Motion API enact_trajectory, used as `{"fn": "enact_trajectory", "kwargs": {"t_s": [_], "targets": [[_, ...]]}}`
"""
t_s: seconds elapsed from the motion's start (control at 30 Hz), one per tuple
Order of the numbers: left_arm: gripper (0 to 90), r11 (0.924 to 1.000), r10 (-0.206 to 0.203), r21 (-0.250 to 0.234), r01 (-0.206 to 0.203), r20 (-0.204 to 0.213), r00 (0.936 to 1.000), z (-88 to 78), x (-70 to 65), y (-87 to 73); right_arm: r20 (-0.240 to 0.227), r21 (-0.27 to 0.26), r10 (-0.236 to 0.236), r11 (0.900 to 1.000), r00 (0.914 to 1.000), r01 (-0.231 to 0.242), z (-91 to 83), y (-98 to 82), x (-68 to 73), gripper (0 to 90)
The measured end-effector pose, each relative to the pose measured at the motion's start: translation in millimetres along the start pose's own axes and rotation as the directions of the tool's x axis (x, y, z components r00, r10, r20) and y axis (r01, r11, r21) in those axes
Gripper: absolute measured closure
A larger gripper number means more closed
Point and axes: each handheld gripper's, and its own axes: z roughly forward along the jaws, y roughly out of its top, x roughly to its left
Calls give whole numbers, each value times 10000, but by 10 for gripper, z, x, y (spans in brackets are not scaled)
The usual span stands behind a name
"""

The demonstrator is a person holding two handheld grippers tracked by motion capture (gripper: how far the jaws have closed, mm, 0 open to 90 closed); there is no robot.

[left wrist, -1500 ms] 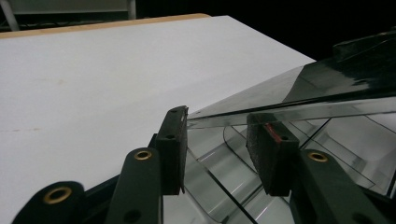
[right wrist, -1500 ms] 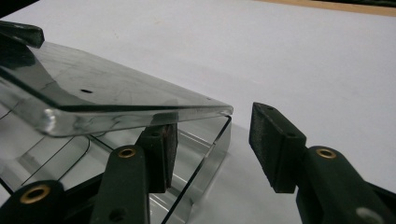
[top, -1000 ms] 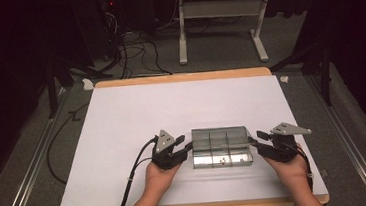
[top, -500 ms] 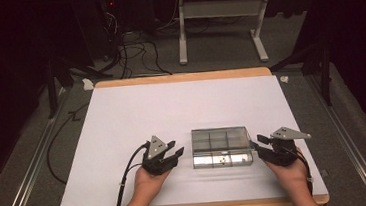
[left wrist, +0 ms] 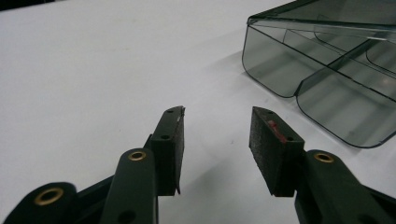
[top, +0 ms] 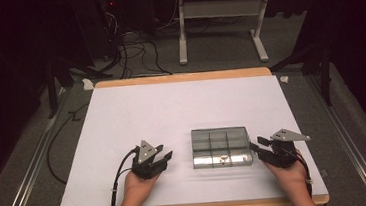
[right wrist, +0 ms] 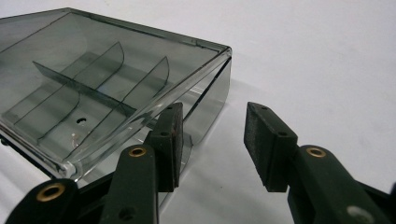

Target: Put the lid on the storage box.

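Both tongs point(top: 167, 156) point(top: 255, 144) agape beside box point(top: 221, 147)

Looks like a lab or recording setup: white-covered surface point(top: 172, 114) with wooden edges, dark curtained surroundings, grey carpet floor point(top: 354, 133), tangled cables point(top: 131, 47) at 11 o'clock and a white desk frame point(top: 219, 24) at 12.

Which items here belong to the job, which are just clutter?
In play:
- clear smoky plastic compartment box with lid
- left gripper, jaws open, apart from the box
- right gripper, jaws open at the box's end

Lying about:
- white table sheet
- black floor cables
- white metal stand legs
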Motion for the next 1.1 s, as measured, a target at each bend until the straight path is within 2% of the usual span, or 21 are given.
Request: {"fn": "enact_trajectory", "kwargs": {"t_s": [0.1, 0.93, 1.03, 1.1], "targets": [[549, 9999, -97, -55, 97, 10, 10000, -4, 10, -7, 8, 44, 11, 10000, 10000, -11, 9, -16, -4, 583], [537, 10000, 39, 84, -40, 97, 9999, -7, -8, -23, -72, 86, 173, 9998, 9998, -172, 49, -97, -30, 556], [525, 9998, -149, 153, 147, 123, 9998, -10, 27, -20, 18, 75, 170, 9998, 9999, -170, 44, -123, -60, 544], [517, 9995, -133, 287, 133, 14, 9999, -18, 70, -22, 144, 69, 199, 9998, 9997, -200, 34, -151, -95, 533]]}}
